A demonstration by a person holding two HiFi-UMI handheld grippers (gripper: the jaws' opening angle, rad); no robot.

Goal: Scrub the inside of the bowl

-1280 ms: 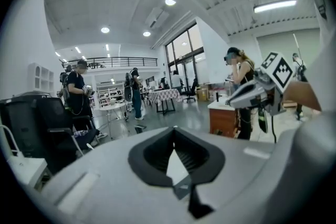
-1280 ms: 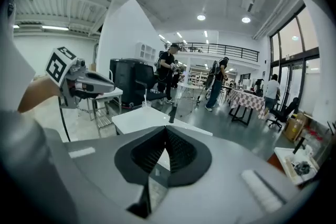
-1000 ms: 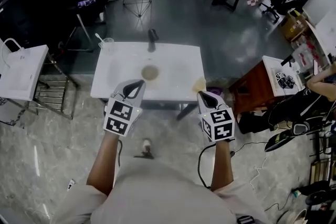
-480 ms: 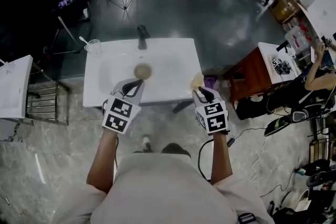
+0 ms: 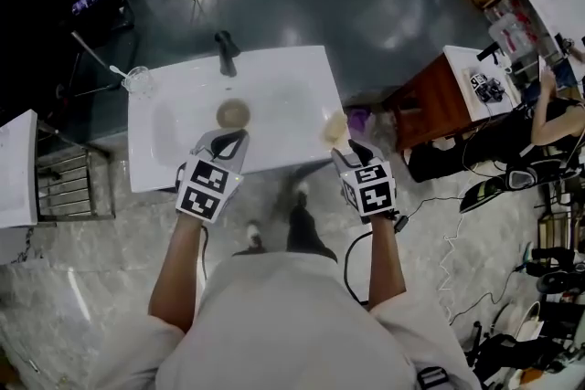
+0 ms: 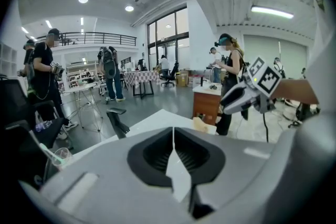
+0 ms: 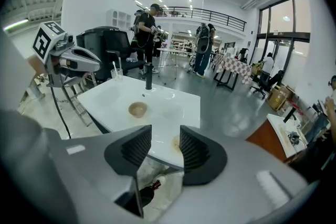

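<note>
I'm keeping the left gripper (image 6: 173,136) pinched tight and empty. The right gripper (image 7: 165,145) jaws have just been opening and are now standing wide, nothing between them. The tan sponge (image 5: 335,125) is sitting at its 11 o'clock on the white table (image 5: 283,137) edge, so a sloppy grab is risking a knock-off. The bowl (image 5: 233,113) is lying at the left's 12 o'clock, unheld, so scrubbing is probably skidding it toward the faucet (image 5: 224,55).

No legible text, brand, number or sign appeared in any view. The only printed patterns were the black-and-white square markers (image 5: 216,179) on the cubes of the left gripper (image 5: 231,140) and the right gripper (image 5: 352,153). They carried no letters or digits.
</note>
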